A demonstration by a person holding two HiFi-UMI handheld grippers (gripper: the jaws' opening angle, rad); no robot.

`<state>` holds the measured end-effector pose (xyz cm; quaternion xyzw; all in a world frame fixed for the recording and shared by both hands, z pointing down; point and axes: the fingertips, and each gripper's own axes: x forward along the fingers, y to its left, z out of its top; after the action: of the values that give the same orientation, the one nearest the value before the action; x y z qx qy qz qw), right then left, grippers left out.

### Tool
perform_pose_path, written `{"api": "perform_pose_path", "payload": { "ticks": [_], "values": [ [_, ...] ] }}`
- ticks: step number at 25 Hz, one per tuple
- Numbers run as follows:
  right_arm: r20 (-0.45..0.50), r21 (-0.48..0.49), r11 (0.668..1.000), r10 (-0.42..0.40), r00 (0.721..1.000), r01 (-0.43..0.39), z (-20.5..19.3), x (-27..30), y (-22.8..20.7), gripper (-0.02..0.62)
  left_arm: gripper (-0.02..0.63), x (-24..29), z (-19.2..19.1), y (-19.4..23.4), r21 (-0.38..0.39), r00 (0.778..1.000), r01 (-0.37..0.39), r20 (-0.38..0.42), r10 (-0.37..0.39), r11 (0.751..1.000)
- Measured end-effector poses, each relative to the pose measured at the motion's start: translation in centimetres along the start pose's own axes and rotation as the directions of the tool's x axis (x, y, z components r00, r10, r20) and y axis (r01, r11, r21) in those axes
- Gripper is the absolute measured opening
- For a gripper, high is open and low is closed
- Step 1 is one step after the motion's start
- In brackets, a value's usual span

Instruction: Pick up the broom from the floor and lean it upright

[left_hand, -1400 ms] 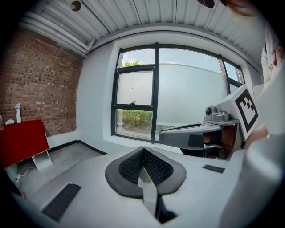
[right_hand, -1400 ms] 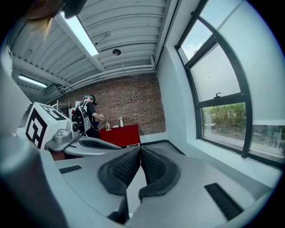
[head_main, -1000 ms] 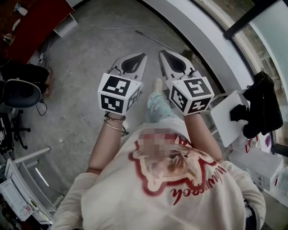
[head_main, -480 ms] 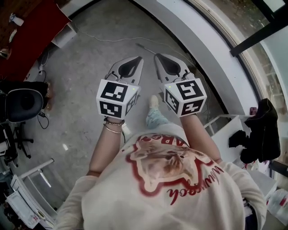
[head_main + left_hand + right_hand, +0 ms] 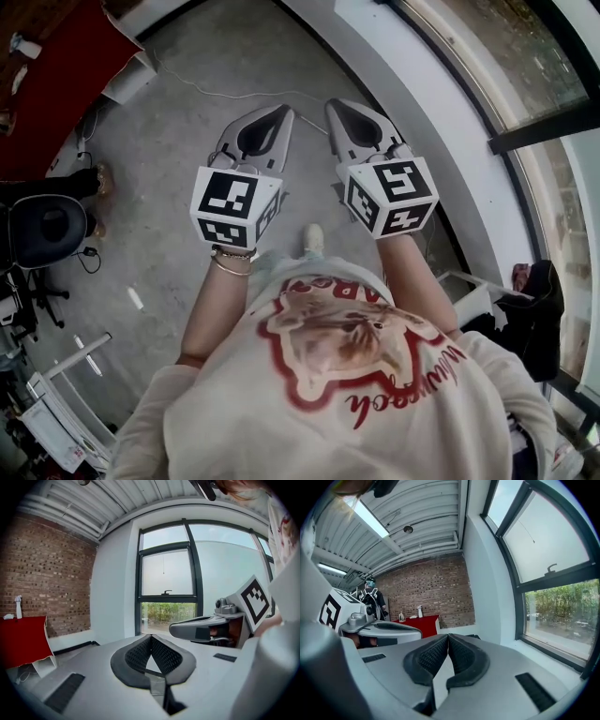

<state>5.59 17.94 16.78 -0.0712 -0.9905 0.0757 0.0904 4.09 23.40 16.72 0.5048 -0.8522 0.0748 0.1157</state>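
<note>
A grey concrete floor [image 5: 187, 122] is seen from above, bordered on the right by a white sill [image 5: 412, 94] under a tall window [image 5: 168, 573]. A brick wall [image 5: 51, 583] is seen at the far side, with a red surface [image 5: 66, 75] in front of it and a black chair [image 5: 42, 230] near that surface. A person in a cream shirt [image 5: 337, 394] is seen standing, both arms held forward. The left tongs [image 5: 283, 112] and right tongs [image 5: 334, 105] are held side by side above the floor, close but apart. Each pair is closed, its ribbed pads [image 5: 136, 656] pressed together at the tips with nothing gripped. A thin white cable [image 5: 225, 92] is laid across the floor beyond them. The broom cannot be made out in any view.
</note>
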Motion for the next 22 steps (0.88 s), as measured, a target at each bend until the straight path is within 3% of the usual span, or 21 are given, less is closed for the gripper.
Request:
{"api": "perform_pose_path", "payload": {
  "ticks": [6,12,22],
  "values": [
    [-0.041,0.033,0.999,0.004,0.999,-0.003,-1.5,5.3,-3.0,0.025,0.017,3.4,-2.0,4.3,-0.037,0.999,-0.029,-0.044,0.027,0.999],
    [-0.064,0.015,1.000,-0.004,0.998,0.005,-0.9,12.9,-5.3,0.025,0.017,8.1,-1.0,11.8,-0.061,0.999,-0.038,-0.017,0.037,0.997],
    [-0.057,0.042,0.997,-0.068,0.996,0.071,1.7,31.0,-13.1,0.025,0.017,22.5,2.5,25.5,-0.017,0.998,0.051,0.042,-0.051,0.999]
  ]
}}
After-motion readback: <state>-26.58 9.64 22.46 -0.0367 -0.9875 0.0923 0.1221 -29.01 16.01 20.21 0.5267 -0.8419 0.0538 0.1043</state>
